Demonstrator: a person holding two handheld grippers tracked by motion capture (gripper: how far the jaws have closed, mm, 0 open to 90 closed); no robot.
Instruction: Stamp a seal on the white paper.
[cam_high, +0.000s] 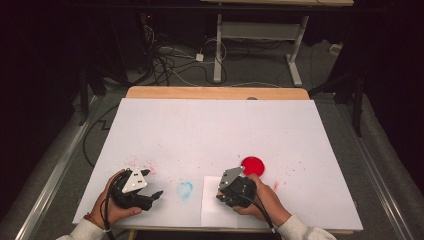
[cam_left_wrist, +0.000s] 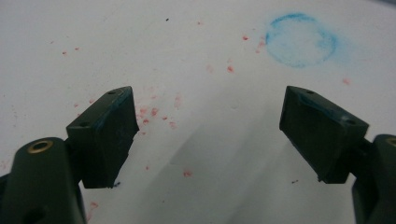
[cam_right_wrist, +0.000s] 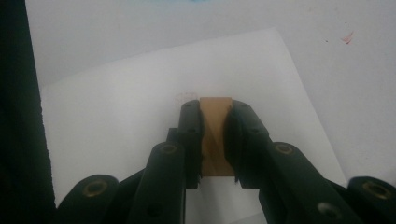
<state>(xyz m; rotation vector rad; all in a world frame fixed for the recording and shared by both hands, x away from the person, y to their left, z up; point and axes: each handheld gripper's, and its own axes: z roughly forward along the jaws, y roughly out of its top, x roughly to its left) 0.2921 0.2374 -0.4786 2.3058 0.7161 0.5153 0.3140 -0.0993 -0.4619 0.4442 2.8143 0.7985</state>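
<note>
White covering spreads over the tabletop (cam_high: 215, 125) in the high view, with a bare wooden strip along its far edge. At about seven o'clock, a hand holds the left tool (cam_high: 150, 197), its jaws pointing toward three o'clock, near a faint blue ring stain (cam_high: 185, 189). At about five o'clock, the other hand holds the right tool (cam_high: 222, 195) over a separate white paper sheet (cam_high: 212, 210) lying at the near edge. A red disc (cam_high: 253, 165) lies just beyond that tool, at about one o'clock from it. Pink specks are scattered around the left tool. In the left gripper view, the left tool (cam_left_wrist: 208, 135) stands wide, with nothing between its jaws, over the speckled white surface; the blue ring stain (cam_left_wrist: 301, 39) sits at one o'clock, well apart from the jaw tips. In the right gripper view, the right tool (cam_right_wrist: 215, 135) is narrowed onto a small tan wooden block (cam_right_wrist: 215, 135), the pads pressing its two sides, with the block's top end rising slightly past the jaw tips. Below it lies the white paper sheet (cam_right_wrist: 140, 102), and a faint reddish square outline (cam_right_wrist: 187, 97) shows on the sheet just at eleven o'clock from the block.
</note>
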